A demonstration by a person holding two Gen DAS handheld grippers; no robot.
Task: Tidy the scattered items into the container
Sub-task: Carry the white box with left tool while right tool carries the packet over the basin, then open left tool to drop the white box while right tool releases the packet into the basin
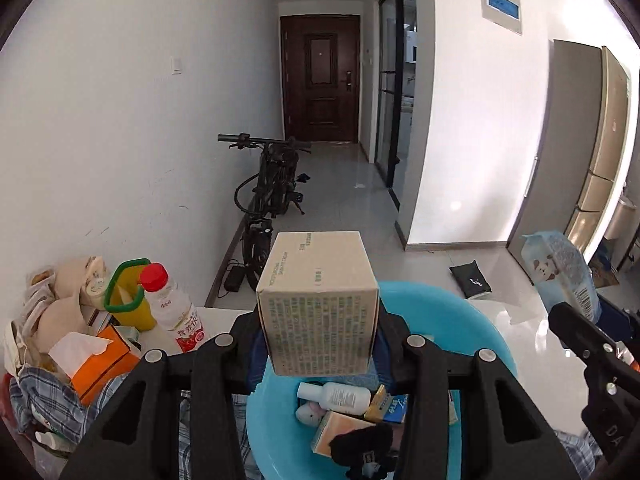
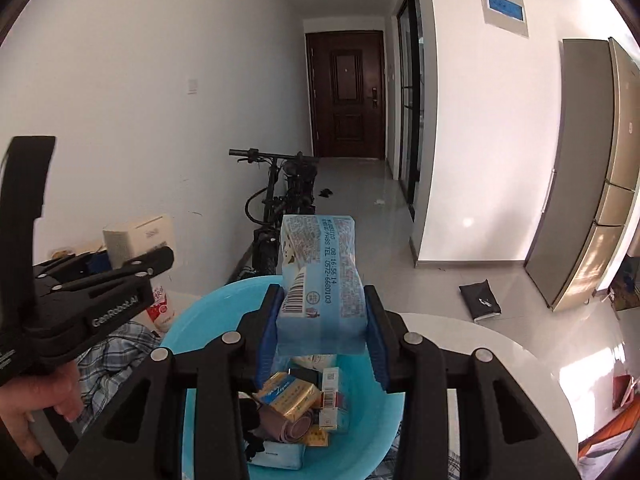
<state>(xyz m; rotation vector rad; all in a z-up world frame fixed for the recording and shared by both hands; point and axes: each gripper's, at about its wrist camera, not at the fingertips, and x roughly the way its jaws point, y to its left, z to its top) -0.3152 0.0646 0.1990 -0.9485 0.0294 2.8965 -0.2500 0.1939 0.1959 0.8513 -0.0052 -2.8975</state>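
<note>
My left gripper (image 1: 318,340) is shut on a beige cardboard box (image 1: 318,304) and holds it above the blue basin (image 1: 460,320). My right gripper (image 2: 322,328) is shut on a light blue tissue pack (image 2: 320,280) above the same basin (image 2: 200,312). The basin holds several small items: a white bottle (image 1: 336,396), a gold pack (image 2: 290,398), small boxes and a black item. The right gripper with its pack also shows at the right of the left wrist view (image 1: 560,276). The left gripper with its box shows at the left of the right wrist view (image 2: 132,248).
Left of the basin lie a red-capped bottle (image 1: 172,312), an orange tissue box (image 1: 100,360), a yellow jug with a green handle (image 1: 128,300), plaid cloth (image 1: 40,392) and bags. The basin stands on a white round table (image 2: 500,360). A bicycle (image 1: 268,192) leans on the wall beyond.
</note>
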